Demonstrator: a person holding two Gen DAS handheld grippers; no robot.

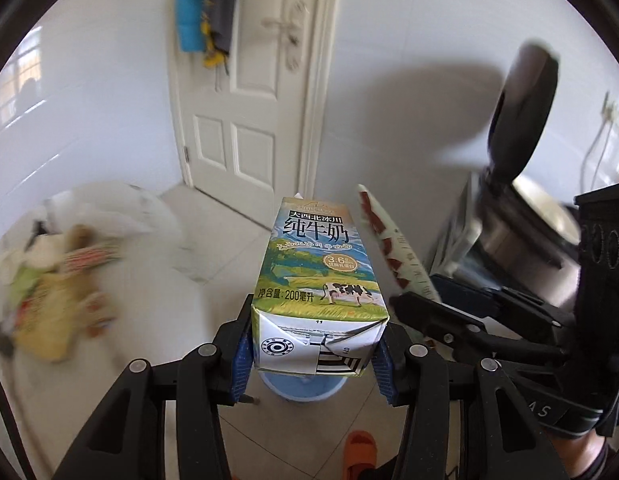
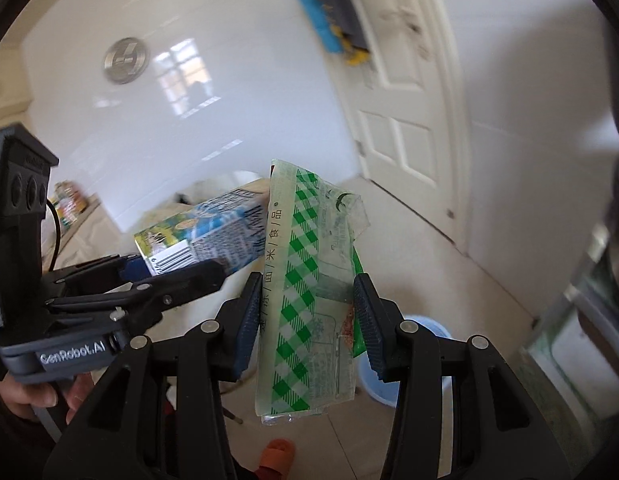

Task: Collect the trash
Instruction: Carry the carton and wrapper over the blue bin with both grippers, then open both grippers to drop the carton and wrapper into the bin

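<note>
trash: milk carton (image 1: 317,280) clamped in left gripper (image 1: 313,356) | green wrapper (image 2: 309,292) pinched in right gripper (image 2: 305,320) | blue bin (image 2: 425,360) below, drop pending | blurry pile (image 1: 57,280) probably left

milk carton (image 1: 321,264): green-blue, cow print | wrapper (image 2: 309,300): green-white checks | bucket (image 2: 429,328): light blue

A white panelled door (image 1: 245,92) stands between glossy white walls (image 1: 89,128) above pale floor tiles (image 1: 229,240).
</note>
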